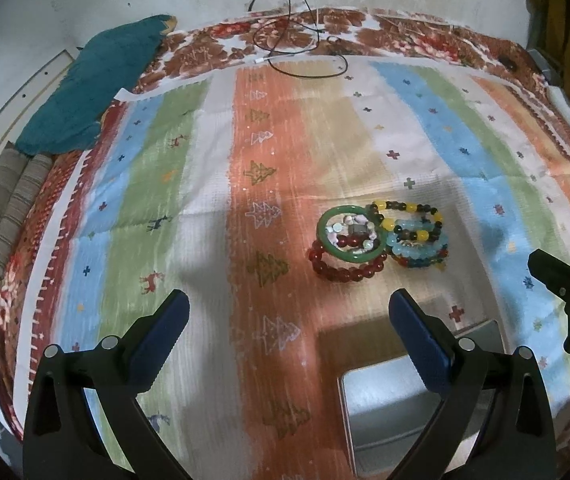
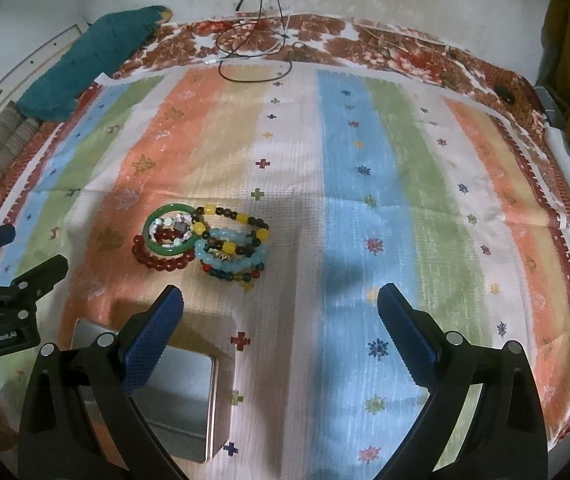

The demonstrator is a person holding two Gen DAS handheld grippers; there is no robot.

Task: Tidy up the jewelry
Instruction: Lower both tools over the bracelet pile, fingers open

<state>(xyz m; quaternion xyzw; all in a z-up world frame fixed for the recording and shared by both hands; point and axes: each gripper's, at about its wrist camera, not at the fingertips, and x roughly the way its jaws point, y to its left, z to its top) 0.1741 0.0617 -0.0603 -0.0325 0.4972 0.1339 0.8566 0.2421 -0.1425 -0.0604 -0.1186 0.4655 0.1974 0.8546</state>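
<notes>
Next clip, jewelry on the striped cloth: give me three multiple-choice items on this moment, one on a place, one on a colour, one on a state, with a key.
1. Where is the metal tin relative to the pile of bracelets?
A. Nearer the cameras than the pile
B. Beyond the pile, by the wall
C. Under the pile

2. What colour is the smooth bangle on top of the pile?
A. Blue
B. Green
C. Yellow

3. How are the left gripper and right gripper?
A. Both shut on bracelets
B. Left one shut on the tin
C. Both open and holding nothing

Key: 1 A, the tin sits low in both views, between the fingers and the pile. 2 B, the solid ring is green. 3 C, each wrist view shows wide-spread fingers with only cloth between them.
</notes>
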